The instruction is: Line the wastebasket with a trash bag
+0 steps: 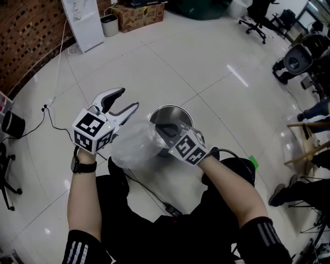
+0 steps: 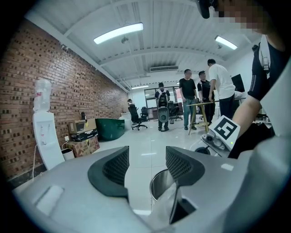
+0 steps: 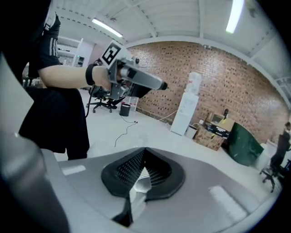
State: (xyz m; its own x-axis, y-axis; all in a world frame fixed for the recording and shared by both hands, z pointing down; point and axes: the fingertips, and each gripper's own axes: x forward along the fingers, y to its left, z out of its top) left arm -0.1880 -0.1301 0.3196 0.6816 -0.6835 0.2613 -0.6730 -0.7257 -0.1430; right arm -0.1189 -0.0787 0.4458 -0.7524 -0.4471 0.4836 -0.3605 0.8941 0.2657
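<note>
Room: we are in an open office with a glossy white tile floor (image 1: 206,67) and a brick wall (image 1: 26,41) along the left.
Right gripper (image 3: 144,152): the jaws are together. We see a thin pale strip of film pinched between the pads, so we log it as clamped on the trash bag (image 1: 134,147).
Left gripper (image 2: 146,152): the jaws stand well apart and nothing sits between the pads. A fold of clear film shows low at the root of the jaws, beside its right jaw.
Relation of grippers: in the head view the left gripper is at the left, pointing away from the person. The right gripper's marker cube is just right of the bag.
Trash bag: it is translucent and bunched between the two grippers. Its bulk hangs left of the basket and overlaps the near rim in the head view. We cannot tell whether any part of it lies inside.
Wastebasket (image 1: 170,109): a round metal basket standing upright on the floor, open mouth up, just ahead of the person and near the right gripper.
Farther out: a water dispenser (image 2: 43,132) stands against the brick wall with a cardboard box (image 1: 136,15) near it. A black cable (image 1: 56,124) lies on the floor at the left. Several people (image 2: 186,98) stand at the far end.
</note>
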